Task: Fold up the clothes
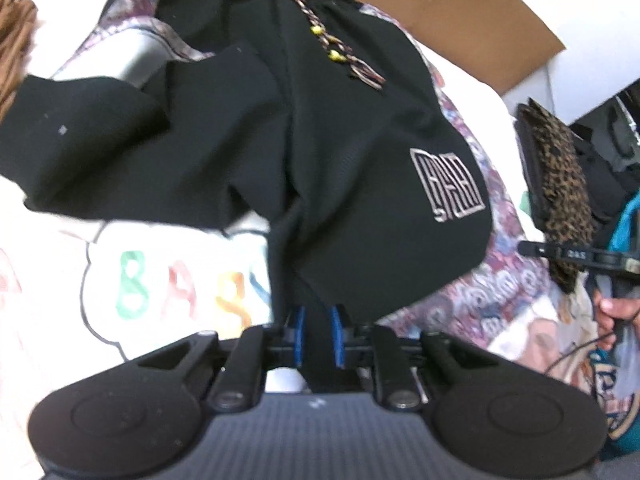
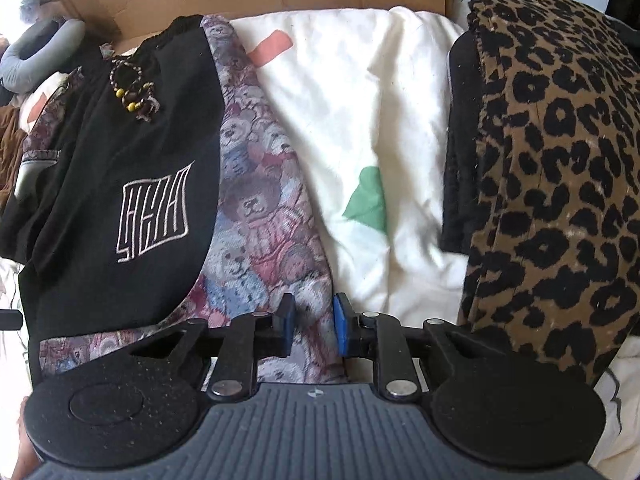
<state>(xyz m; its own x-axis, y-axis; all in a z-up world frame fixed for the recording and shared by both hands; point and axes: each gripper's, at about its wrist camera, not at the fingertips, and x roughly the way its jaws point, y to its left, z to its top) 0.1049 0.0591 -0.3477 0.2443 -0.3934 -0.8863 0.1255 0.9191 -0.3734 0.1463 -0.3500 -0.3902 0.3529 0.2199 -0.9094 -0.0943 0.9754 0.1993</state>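
While the black shorts (image 1: 280, 152) are lying spread over a teddy-bear cloth (image 2: 256, 216) on the bed, the left claw (image 1: 318, 334) is pinching their near hem, black fabric between its blue pads. Just right of the shorts, the right claw (image 2: 314, 326) is hanging slightly parted over the bear cloth, gripping nothing.

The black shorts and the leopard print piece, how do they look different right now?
The black shorts are plain black with a white outlined logo and a beaded drawstring; the leopard print piece is tan with black spots all over. The shorts lie spread and rumpled on the teddy bear fabric; the leopard piece sits folded in a neat stack. Both rest on the bed.
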